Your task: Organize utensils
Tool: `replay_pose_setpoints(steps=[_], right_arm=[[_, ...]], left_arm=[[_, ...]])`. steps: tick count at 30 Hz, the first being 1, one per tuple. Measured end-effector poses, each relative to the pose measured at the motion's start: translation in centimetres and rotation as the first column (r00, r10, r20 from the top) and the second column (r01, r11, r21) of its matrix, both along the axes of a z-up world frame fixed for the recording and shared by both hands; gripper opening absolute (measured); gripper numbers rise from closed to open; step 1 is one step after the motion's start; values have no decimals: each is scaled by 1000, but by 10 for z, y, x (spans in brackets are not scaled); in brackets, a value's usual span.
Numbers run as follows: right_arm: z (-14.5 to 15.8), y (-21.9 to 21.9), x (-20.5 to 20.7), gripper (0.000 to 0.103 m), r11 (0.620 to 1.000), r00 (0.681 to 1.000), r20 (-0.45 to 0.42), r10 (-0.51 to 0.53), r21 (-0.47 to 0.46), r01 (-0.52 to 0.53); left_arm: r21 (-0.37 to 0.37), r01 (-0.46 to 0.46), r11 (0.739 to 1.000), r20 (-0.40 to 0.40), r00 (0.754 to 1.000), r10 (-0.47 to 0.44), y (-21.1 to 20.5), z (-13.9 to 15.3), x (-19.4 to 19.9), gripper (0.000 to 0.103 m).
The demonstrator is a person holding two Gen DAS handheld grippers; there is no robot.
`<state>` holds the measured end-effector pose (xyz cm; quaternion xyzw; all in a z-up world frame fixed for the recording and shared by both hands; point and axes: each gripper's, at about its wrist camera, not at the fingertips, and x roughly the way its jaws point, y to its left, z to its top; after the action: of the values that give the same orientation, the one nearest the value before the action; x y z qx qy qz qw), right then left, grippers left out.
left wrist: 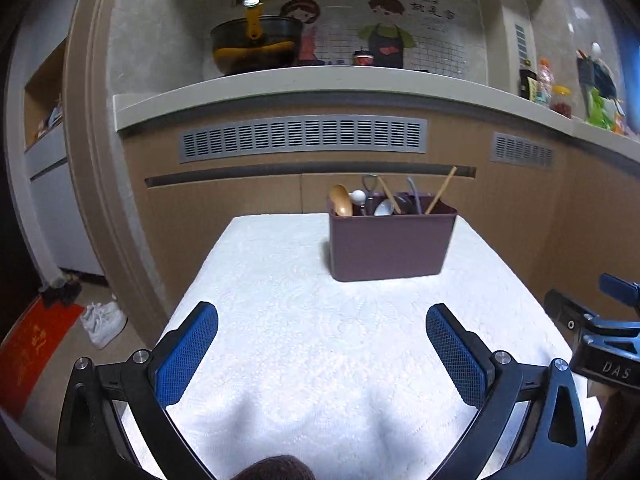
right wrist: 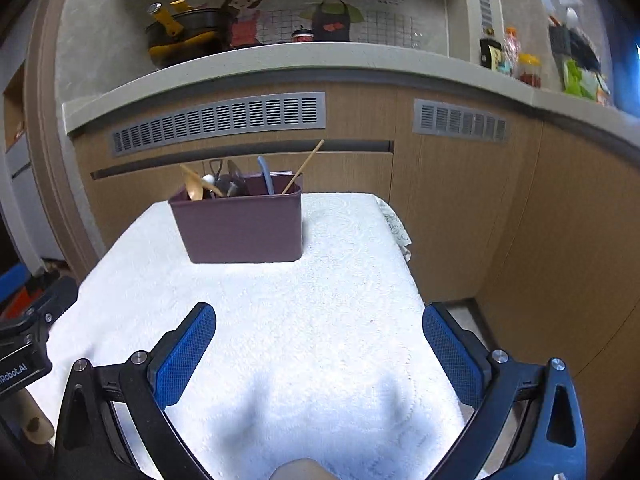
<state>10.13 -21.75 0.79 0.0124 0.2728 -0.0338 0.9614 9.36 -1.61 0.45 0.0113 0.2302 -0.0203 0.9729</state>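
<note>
A dark purple utensil holder (left wrist: 390,246) (right wrist: 242,226) stands at the far end of a table covered with a white towel (left wrist: 320,340) (right wrist: 280,320). Several utensils stick out of it: a wooden spoon (left wrist: 341,199) (right wrist: 195,189), metal spoons (left wrist: 384,208), a blue handle (right wrist: 265,174) and a chopstick (left wrist: 441,191) (right wrist: 303,167). My left gripper (left wrist: 322,320) hangs open over the near part of the towel, nothing between its blue pads (left wrist: 188,354). My right gripper (right wrist: 319,318) is open too, empty, well short of the holder.
Wooden cabinets with grey vents (left wrist: 304,138) (right wrist: 460,120) stand right behind the table. The counter above carries a pot (left wrist: 256,46), jars (right wrist: 528,68) and bags. The right gripper's body (left wrist: 600,332) shows at the left wrist view's edge. Shoes (left wrist: 102,320) lie on the floor at left.
</note>
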Motion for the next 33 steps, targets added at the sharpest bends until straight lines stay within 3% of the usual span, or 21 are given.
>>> replay_pose_setpoints(steps=[33], right_arm=[[10, 0, -16, 103, 1000, 999, 50, 9, -14, -9]], left_arm=[[-9, 29, 1000, -15, 999, -29, -7, 7, 1, 103]])
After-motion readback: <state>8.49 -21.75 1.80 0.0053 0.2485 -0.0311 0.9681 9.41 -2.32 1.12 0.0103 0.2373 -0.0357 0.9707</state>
